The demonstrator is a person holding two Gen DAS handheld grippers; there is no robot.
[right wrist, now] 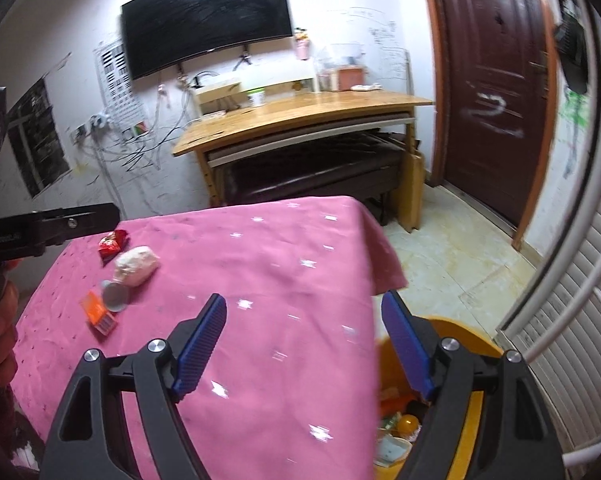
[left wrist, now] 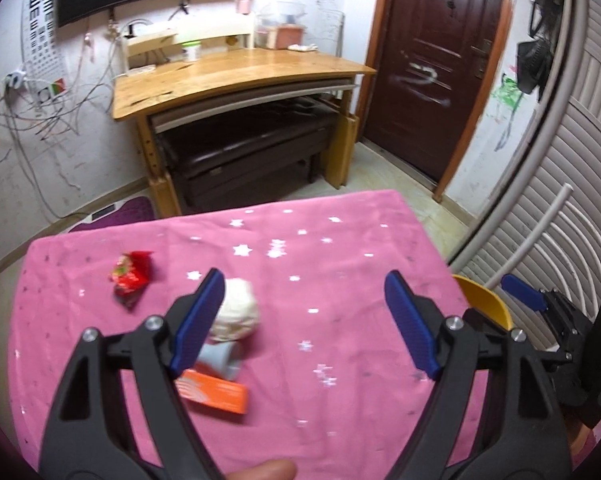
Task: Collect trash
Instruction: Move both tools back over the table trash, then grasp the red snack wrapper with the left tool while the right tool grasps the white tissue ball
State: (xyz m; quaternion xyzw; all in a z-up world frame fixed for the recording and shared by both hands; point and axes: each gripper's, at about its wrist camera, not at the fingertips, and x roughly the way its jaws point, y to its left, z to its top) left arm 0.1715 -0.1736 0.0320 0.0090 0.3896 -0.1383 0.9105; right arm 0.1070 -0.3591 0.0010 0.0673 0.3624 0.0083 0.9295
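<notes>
Trash — a red wrapper [left wrist: 131,278], white wad [left wrist: 236,316], gray cup [left wrist: 220,362] and orange box [left wrist: 216,394] — lies clustered on my counter [left wrist: 340,260]; my left tool [left wrist: 304,322] and right tool [right wrist: 304,346] hang spread and empty, the yellow bin [right wrist: 468,420] beside the counter to receive it.

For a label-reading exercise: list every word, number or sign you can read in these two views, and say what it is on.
Nothing can be read with certainty.
Eye chart: rows of E-shaped signs, no words.
Orange box: white print, blurred.
Red wrapper: print too blurred.
Wall scribbles: too small.
Door: white scrawl, not legible.
</notes>
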